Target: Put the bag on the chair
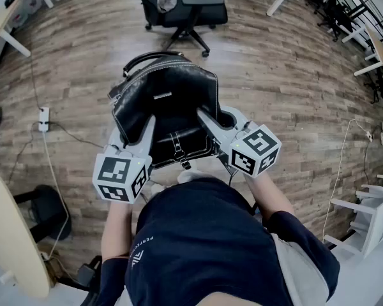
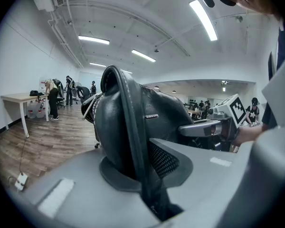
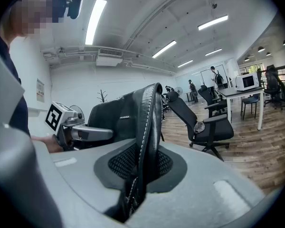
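Note:
A black leather bag (image 1: 169, 104) with white stitching hangs in the air over the wooden floor, held from both sides. My left gripper (image 1: 147, 129) is shut on the bag's left edge, whose seam runs between the jaws (image 2: 140, 175). My right gripper (image 1: 204, 116) is shut on the right edge, with the stitched seam pinched between the pads (image 3: 142, 160). A black office chair (image 1: 185, 8) stands on the floor beyond the bag and shows to the right (image 3: 206, 125) in the right gripper view. Each gripper view shows the other gripper across the bag.
A power strip (image 1: 43, 118) with cables lies on the floor at the left. A round table edge (image 1: 13, 234) is near left, a white stool (image 1: 373, 215) near right. Desks and more chairs stand at the far right (image 1: 370, 37). People stand by a far table (image 2: 52, 99).

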Demonstrator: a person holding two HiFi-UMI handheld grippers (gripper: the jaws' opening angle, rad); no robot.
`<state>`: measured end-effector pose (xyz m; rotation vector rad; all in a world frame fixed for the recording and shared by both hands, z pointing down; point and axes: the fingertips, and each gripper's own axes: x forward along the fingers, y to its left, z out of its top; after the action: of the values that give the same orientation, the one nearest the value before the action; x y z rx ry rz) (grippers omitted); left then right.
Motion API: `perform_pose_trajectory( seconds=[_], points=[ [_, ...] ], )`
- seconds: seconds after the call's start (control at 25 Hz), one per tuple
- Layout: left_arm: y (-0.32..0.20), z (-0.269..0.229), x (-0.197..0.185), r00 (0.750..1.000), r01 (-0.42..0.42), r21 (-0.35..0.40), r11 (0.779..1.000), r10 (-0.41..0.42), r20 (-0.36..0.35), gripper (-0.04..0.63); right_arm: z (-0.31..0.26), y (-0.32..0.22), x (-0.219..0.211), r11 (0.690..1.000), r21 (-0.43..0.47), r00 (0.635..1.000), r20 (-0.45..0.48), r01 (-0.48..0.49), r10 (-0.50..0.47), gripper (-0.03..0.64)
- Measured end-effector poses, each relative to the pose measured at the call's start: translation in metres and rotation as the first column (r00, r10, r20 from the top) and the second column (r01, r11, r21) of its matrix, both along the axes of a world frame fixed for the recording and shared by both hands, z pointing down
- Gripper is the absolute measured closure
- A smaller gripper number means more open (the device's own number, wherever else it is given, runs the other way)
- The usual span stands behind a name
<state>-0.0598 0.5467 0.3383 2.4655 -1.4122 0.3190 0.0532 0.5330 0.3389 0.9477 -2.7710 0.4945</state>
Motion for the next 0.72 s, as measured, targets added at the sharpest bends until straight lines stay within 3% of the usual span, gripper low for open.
perform_pose_trajectory(
  seconds=[0.72],
  points=[
    [-0.046, 0.026, 0.078, 1.000, 0.001, -0.067, 0.998, -0.001, -0.004, 0.526, 0.027, -0.048, 0.079, 0.998, -0.065, 1.000, -0.022, -0.019, 0.018, 0.568]
  ],
)
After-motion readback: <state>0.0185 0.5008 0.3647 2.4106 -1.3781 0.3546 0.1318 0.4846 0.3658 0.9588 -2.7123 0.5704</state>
